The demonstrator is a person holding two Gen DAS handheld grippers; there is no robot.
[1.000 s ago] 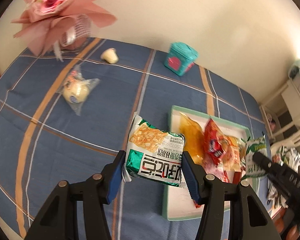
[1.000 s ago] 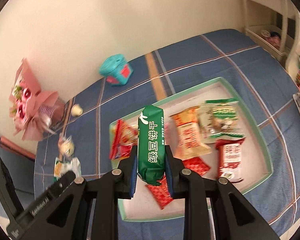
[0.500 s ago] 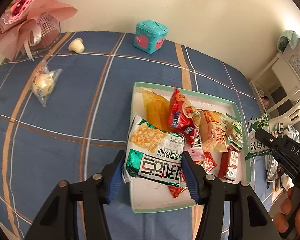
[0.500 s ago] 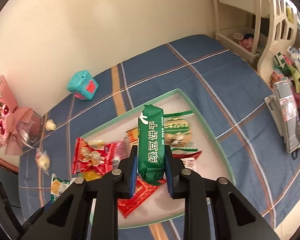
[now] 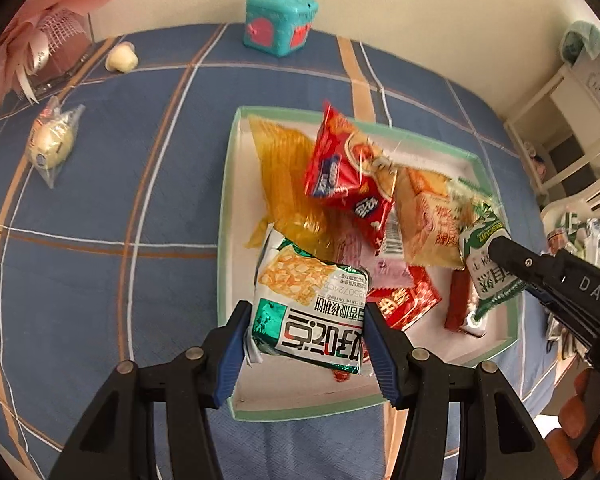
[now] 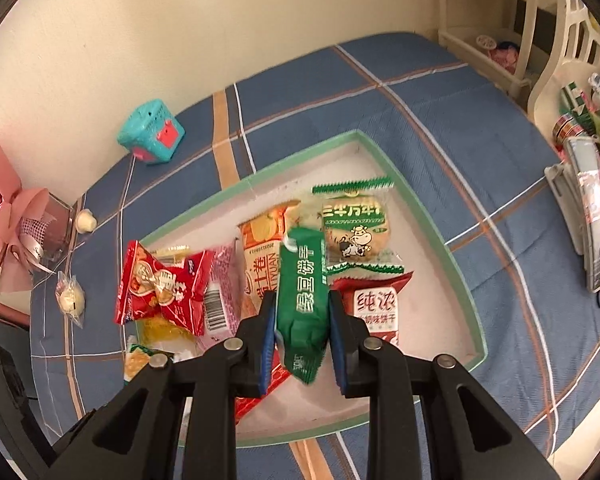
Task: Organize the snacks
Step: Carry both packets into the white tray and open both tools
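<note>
While left claw (image 5: 304, 334) clamps a green-white cracker packet (image 5: 310, 304) above the tray's (image 5: 226, 216) near corner, right claw (image 6: 302, 330) pinches a green biscuit bar (image 6: 302, 292) upright over the tray's snacks.

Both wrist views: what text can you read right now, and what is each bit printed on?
"绿豆饼干": green packet in the right gripper.
"BISCUIT": same packet's end, left wrist view.
"好吃点": green-and-white packet in the left gripper.
"纯浓": red-and-white packet in the tray.
"DAS": right gripper body, left wrist view.
Cow packet, orange packet, barcode digits: too blurred.
</note>
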